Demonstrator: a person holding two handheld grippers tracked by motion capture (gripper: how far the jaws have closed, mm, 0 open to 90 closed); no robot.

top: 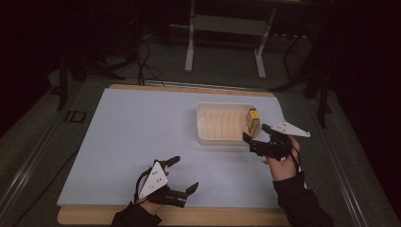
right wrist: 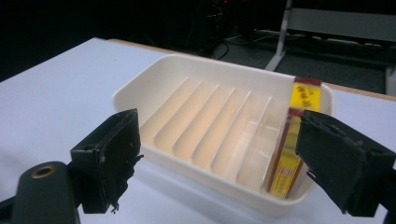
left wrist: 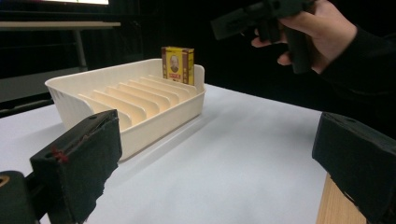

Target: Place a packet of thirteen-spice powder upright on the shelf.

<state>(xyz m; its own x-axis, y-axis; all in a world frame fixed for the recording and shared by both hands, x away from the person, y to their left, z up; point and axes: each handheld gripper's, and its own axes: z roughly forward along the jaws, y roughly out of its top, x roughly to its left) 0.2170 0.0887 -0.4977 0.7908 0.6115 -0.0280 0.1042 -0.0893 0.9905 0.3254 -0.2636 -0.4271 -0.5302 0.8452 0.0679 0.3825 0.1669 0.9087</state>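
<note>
The right hand-held gripper (top: 257,134) hovers with jaws spread wide and empty, just in front of the cream rack (top: 208,137); the yellow box (top: 253,121) stands upright in the slot nearest its right jaw. The left hand-held gripper (top: 182,175) is also wide open and empty, low over the tabletop (top: 132,137), well short of the rack.

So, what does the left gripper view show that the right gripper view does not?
The left gripper view shows the box's printed front, the person's hand holding the right gripper in the air, and the left gripper open. The right gripper view looks down into the tray's empty slots and shows the right gripper open. Both show the cream tray on the white table, with the yellow box standing in an end slot.
</note>
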